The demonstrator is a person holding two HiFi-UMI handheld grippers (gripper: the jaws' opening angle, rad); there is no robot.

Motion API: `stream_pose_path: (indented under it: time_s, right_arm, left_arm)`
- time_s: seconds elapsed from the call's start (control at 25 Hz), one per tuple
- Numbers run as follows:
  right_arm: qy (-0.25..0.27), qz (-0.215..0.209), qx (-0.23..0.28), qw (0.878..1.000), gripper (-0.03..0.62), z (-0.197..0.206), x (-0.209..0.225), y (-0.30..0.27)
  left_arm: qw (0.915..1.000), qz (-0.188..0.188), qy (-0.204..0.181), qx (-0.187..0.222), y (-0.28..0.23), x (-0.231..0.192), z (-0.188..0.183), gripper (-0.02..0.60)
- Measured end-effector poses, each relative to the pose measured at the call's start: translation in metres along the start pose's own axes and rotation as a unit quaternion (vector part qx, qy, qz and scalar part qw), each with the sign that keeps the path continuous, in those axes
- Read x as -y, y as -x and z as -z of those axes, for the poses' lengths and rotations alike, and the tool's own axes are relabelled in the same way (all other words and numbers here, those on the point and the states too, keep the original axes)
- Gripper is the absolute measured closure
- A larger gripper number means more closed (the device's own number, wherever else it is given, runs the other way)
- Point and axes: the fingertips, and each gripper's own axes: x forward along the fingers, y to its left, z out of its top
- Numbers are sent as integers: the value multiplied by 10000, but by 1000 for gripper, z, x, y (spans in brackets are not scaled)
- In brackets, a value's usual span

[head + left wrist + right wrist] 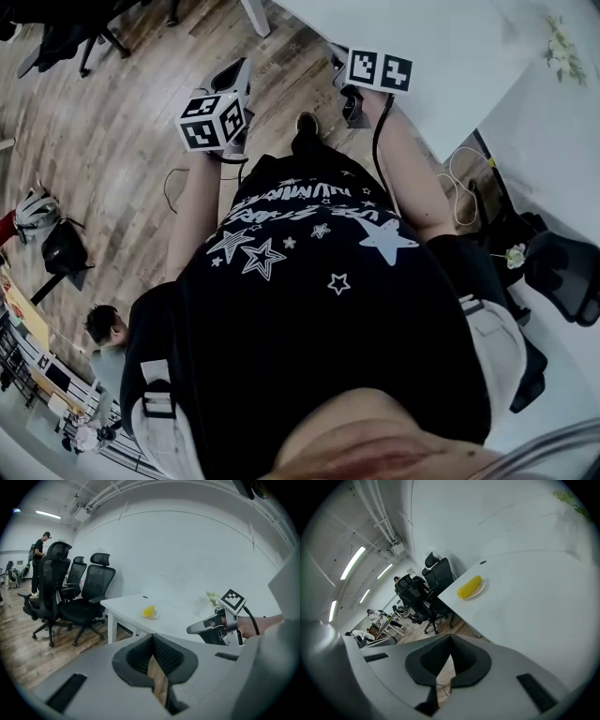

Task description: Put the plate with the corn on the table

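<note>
While the plate (149,616) with the corn (149,611) already sits on the white table (183,620), close to the edge on the chair side, I'd judge the task as good as done. What could go wrong now is undoing it.

The biggest risk is a bump against the table from the operator (319,309), who stands right at its near side; that could jolt the plate toward the close edge.

Next is a reach with either tool as it is now. The left gripper (153,641) has its jaws pressed together to a thin slit with nothing in it. The right gripper (450,641) is the same, empty. A nudge from closed tips would likely slide the plate or roll the corn off such a shallow dish. Both tools are well apart from it, the right one over the near table edge and the left over the wooden floor (112,122).

Black office chairs (89,595) crowd the end of the table nearest the plate and would block an approach from there. 1 person (40,550) stands beyond them, well clear. A flower sprig (213,598) lies on the tabletop toward the wall, apart from the plate. Smallest, 1 dark dot (145,597) marks the top just behind the plate.
</note>
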Motion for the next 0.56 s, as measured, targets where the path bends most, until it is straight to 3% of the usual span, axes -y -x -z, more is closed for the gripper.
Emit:
stream_pose_path:
  time_s: [0.56]
  right_arm:
    - [148, -67, -75, 9998, 588, 69, -31, 37]
  left_arm:
    - [9999, -51, 80, 57, 65, 20, 43, 577]
